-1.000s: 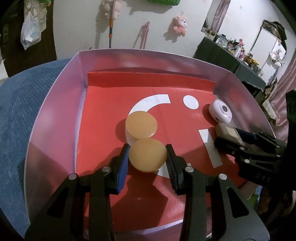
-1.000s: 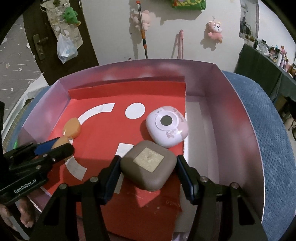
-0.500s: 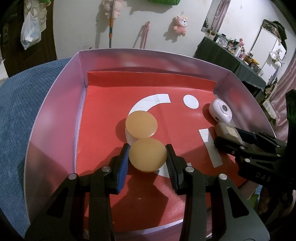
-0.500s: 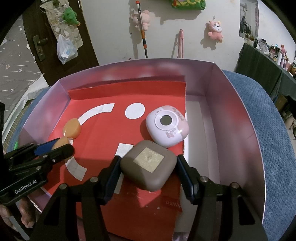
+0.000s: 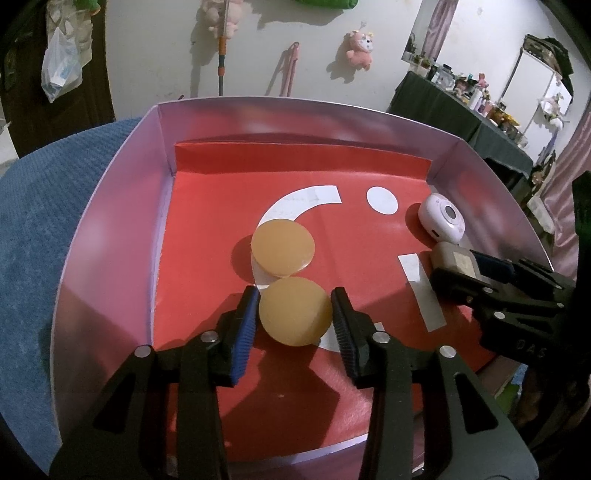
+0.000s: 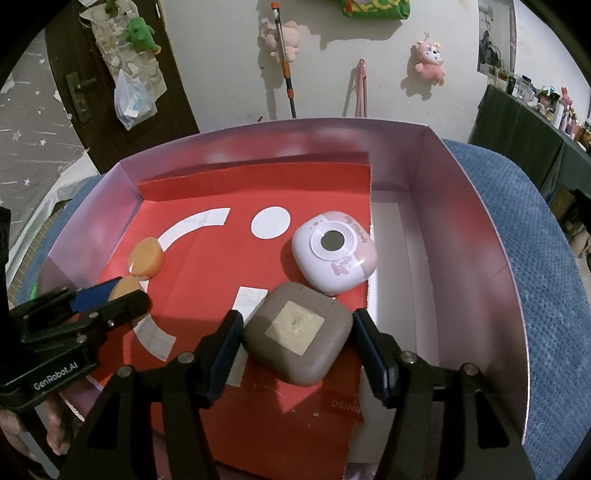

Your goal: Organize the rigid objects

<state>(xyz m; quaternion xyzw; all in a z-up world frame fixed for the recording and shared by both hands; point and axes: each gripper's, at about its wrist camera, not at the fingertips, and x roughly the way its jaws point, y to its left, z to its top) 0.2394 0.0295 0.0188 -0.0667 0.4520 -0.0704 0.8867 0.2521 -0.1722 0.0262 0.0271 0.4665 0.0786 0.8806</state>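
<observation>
— Since a second ago our left hand-held gripper [image 5: 295, 314] has just been opening; its pads now stand narrowly off the near amber disc [image 5: 294, 311], resting on the red liner [image 5: 207, 229].

— Looks stiff, light, slick; we'd pinch its rim. Our right hand-held gripper [image 6: 297, 341] loosely brackets the brown case [image 6: 295, 334], inside the box [image 5: 110, 221] on blue cloth [image 5: 44, 206].

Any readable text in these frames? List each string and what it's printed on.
"GenRobot.AI": white print on the black left gripper body, right wrist view.
"DAS": embossed on the black right gripper body, left wrist view; may be cut off.
"MINISO": upside down on the red paper sheet, partly cut off.
Pink lettering on the white-and-pink rounded square device: too small to read.
Green bag on the wall: letters cropped, unreadable.
</observation>
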